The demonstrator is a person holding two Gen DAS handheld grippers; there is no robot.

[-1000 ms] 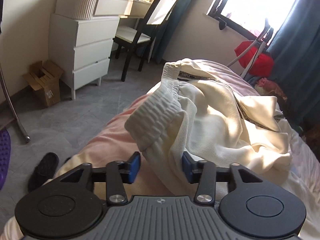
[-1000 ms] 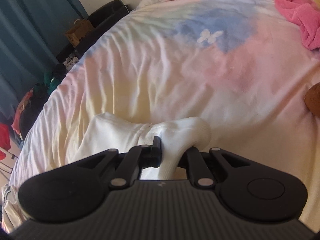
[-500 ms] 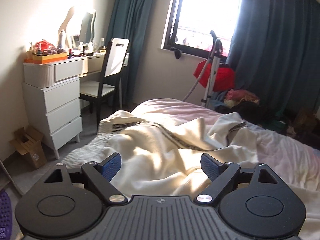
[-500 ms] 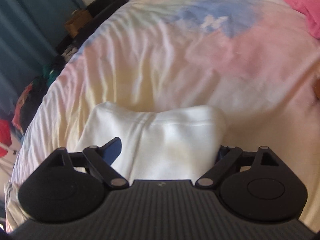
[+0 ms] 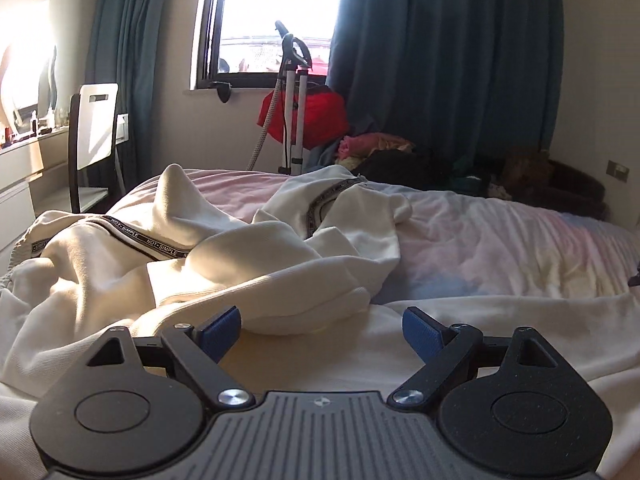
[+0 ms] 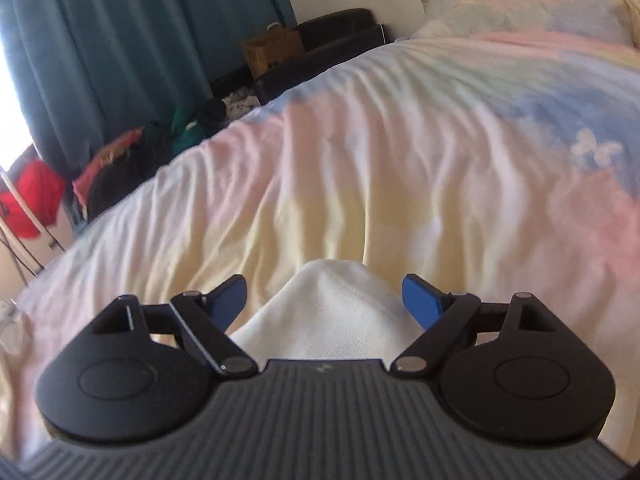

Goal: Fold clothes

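Note:
A cream garment (image 5: 224, 256) with a black lettered stripe lies crumpled on the bed (image 5: 500, 248), spread left and centre in the left wrist view. My left gripper (image 5: 322, 330) is open and empty just above the cloth's near part. In the right wrist view a rounded cream end of the garment (image 6: 332, 312) lies on the pastel bed cover (image 6: 360, 184). My right gripper (image 6: 324, 300) is open, its blue pads either side of that end, not touching it.
A white chair (image 5: 94, 136) and a dresser stand at the left. A garment steamer pole (image 5: 294, 100) with a red item stands under the window. A pile of clothes (image 5: 400, 156) lies beyond the bed. A pillow (image 6: 520, 8) lies at the bed's head.
Both grippers held the garment a second ago and have opened and let go. The left view has swung right, towards the window. The right gripper has drawn back from the cloth end.

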